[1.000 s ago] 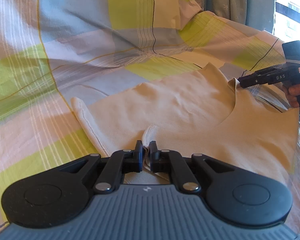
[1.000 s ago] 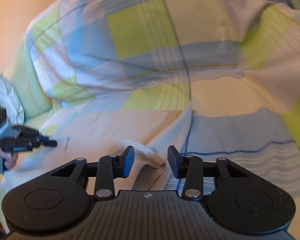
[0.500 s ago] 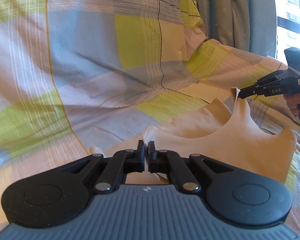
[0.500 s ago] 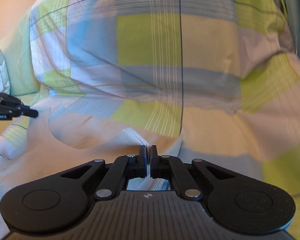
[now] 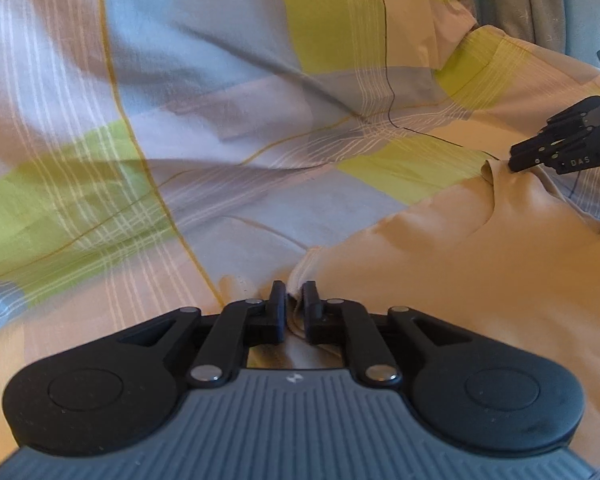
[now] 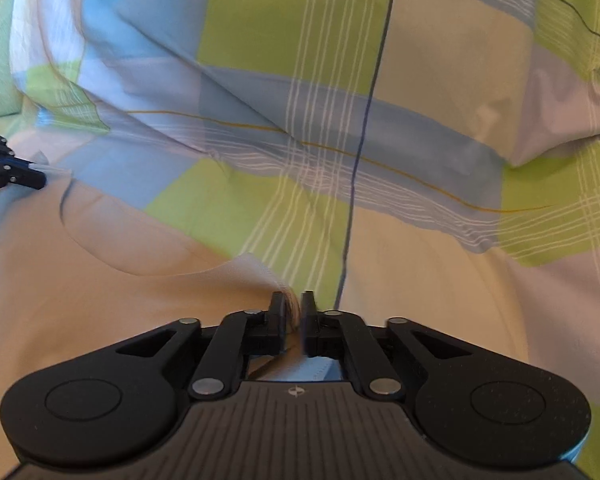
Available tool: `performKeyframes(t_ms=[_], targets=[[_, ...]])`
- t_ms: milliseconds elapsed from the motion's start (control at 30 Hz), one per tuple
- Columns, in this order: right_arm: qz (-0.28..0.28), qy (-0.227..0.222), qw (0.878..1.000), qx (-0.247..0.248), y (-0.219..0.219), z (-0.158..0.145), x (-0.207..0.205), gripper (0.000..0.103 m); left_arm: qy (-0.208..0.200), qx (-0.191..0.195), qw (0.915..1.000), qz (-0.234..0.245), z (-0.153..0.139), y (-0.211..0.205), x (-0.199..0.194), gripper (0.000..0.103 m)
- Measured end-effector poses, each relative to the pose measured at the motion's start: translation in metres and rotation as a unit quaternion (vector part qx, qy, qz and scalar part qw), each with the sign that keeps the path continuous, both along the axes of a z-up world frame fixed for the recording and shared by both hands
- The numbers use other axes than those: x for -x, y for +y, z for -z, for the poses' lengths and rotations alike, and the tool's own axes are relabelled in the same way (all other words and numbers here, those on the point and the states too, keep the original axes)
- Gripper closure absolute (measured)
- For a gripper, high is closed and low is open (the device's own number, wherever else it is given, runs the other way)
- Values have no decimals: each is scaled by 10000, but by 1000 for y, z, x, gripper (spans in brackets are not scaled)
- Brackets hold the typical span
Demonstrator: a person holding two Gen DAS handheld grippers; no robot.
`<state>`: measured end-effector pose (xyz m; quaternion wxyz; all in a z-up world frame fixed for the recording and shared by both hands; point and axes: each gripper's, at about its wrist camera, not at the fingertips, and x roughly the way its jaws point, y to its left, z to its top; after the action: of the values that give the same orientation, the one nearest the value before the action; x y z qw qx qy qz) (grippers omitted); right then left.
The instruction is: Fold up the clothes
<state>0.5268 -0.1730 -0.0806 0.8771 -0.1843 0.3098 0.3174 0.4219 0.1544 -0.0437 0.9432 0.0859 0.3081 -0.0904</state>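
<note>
- The bed's checked cover (image 5: 260, 92) fills both views, rumpled in green, blue and pale blocks, and it is the surface that carries the whole fold.
- On it lies the cream garment (image 5: 480, 264), spread low and right in the left wrist view and low and left in the right wrist view (image 6: 80, 280); its far edge looks doubled over, so I judge a fold has just been laid.
- The left tongs (image 5: 295, 300) sit at a hemmed corner, jaws narrow and opening, with the cloth edge between them but pads seemingly no longer pressing.
- The right tongs (image 6: 293, 312) match it at the opposite corner: narrow gap, opening, a blurred tuft of fabric in between. Both corners held, presumably, to carry one edge evenly.
- Hard to read: the right view is motion-smeared at the fingertips, so contact there is uncertain.
- Each tool's body hides the cloth nearest it, and the person's hand is cut off at the frame edge.
- A grey curtain (image 5: 540, 4) is barely in view.
</note>
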Motion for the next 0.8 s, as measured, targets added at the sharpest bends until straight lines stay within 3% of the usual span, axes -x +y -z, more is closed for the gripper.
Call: performKeyframes(t_ms=[33,200,400,500,600,733,800], targets=[[123,-48,9999,-45,-5,-3,2,74,-35,32,9999,-103,-2,4,3,89],[539,8,9972,-523,-44,-27,26,71,-171,289,9985,-435,-23,27,33,85],[342,443,9944,-895,-77,-36,105,65,-53,639,9977,-236,-39,25,107,73],[406,845,9886,-1178,-90,-32,138,57,175,979,9950,-91,-36,17,140,68],[550,1099,9831,-1359,-100,-24,161,55,382,1053,9937,47,-28,3,160,65],[838,1467,9693,-1786,-107,-13,166,55,664,956,9932,78,-12,-17,166,68],[978,1644,9617,-1963,-111,-7,163,55,681,748,9949,22,-7,-23,167,80]])
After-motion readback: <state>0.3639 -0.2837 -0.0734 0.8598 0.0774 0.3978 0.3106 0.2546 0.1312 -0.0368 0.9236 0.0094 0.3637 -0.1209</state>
